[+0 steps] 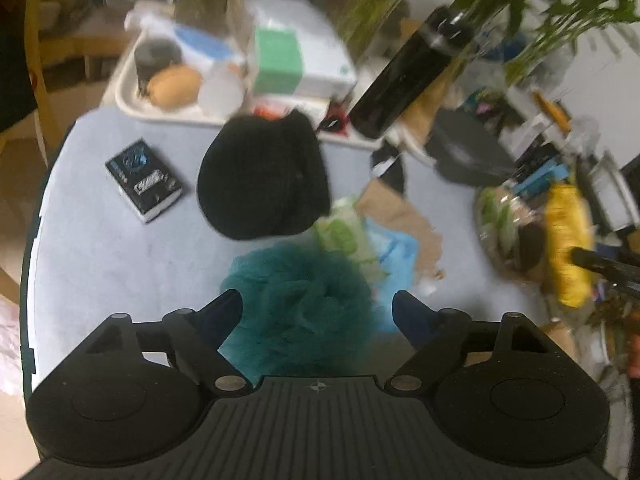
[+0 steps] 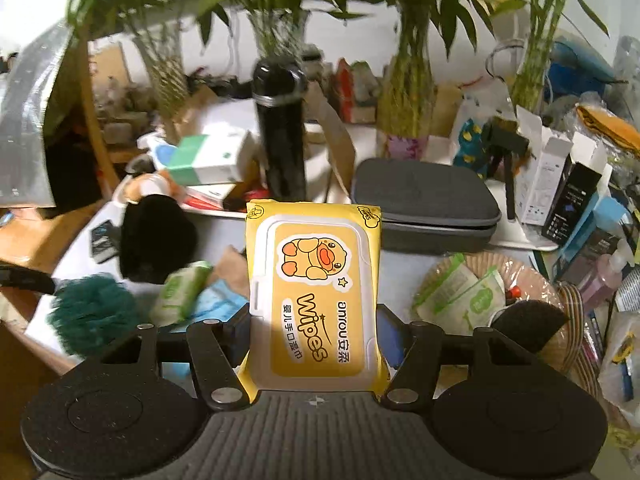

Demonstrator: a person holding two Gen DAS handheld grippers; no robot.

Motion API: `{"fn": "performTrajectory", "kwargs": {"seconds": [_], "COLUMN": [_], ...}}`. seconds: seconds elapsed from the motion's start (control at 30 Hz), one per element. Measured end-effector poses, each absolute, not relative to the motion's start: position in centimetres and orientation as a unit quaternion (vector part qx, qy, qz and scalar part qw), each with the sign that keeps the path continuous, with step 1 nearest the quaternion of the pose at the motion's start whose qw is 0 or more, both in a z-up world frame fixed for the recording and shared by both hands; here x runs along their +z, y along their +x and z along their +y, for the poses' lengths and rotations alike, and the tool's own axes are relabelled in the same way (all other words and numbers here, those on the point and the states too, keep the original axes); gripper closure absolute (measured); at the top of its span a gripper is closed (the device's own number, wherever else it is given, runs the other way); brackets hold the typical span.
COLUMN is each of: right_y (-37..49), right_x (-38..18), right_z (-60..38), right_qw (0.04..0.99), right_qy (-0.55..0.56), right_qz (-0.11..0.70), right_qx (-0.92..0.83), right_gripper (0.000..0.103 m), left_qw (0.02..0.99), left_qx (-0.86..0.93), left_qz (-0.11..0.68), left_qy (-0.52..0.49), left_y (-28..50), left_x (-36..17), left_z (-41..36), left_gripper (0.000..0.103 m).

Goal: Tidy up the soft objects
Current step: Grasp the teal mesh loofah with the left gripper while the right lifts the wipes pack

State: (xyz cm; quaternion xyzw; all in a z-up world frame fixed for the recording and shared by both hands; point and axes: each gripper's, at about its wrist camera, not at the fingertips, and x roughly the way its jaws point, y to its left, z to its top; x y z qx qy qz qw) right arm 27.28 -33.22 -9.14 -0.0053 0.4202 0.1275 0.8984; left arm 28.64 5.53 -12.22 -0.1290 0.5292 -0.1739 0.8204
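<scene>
Item 1, yellow wipes pack (image 2: 316,292), we grip in right gripper (image 2: 316,340); left gripper (image 1: 316,312) gapes astride teal loofah (image 1: 296,304), ungrasped; black hat (image 1: 262,176), green pack (image 1: 344,228) remain loose beyond.

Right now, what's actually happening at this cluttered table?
A person with a gripper in each hand is sorting soft items. The right gripper is shut on a yellow pack of duck-print baby wipes, held up over the pale blue table. The left gripper is open, its fingers either side of a teal mesh bath pouf, not gripping. A black knitted beanie lies beyond.
</scene>
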Motion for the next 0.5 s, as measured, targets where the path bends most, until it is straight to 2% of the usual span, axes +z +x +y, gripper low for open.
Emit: {"fn": "performTrajectory", "kwargs": {"seconds": [0.17,0.23,0.27,0.3,0.33,0.4,0.5], "right_y": [25.0,24.2,23.9,23.6,23.3,22.9,22.3], "right_x": [-7.7,-7.3,-7.1,-6.9,-6.8,-6.6,-6.3], "right_z": [-32.8,-32.6,-32.5,-32.4,-32.4,-32.3,-32.3], "right_qw": [0.903,0.904,0.904,0.904,0.905,0.906,0.906], "right_qy": [-0.006,-0.005,-0.007,-0.010,-0.012,-0.015,-0.009], "right_qz": [0.406,0.402,0.400,0.399,0.396,0.393,0.391], "right_qx": [0.142,0.149,0.152,0.154,0.155,0.158,0.162], "right_gripper": [0.038,0.038,0.038,0.038,0.038,0.038,0.038], "left_qw": [0.791,0.781,0.776,0.773,0.773,0.777,0.790], "left_qx": [-0.177,-0.170,-0.166,-0.164,-0.163,-0.159,-0.154], "left_qz": [0.572,0.586,0.593,0.597,0.597,0.593,0.578], "left_qy": [-0.127,-0.132,-0.133,-0.136,-0.139,-0.137,-0.135], "left_y": [30.5,30.9,31.0,31.0,31.0,31.0,30.8], "left_x": [-14.9,-15.6,-15.8,-15.9,-15.7,-15.2,-14.1], "left_z": [5.4,5.4,5.4,5.4,5.5,5.5,5.6], "left_gripper": [0.025,0.038,0.053,0.061,0.064,0.078,0.090]}}
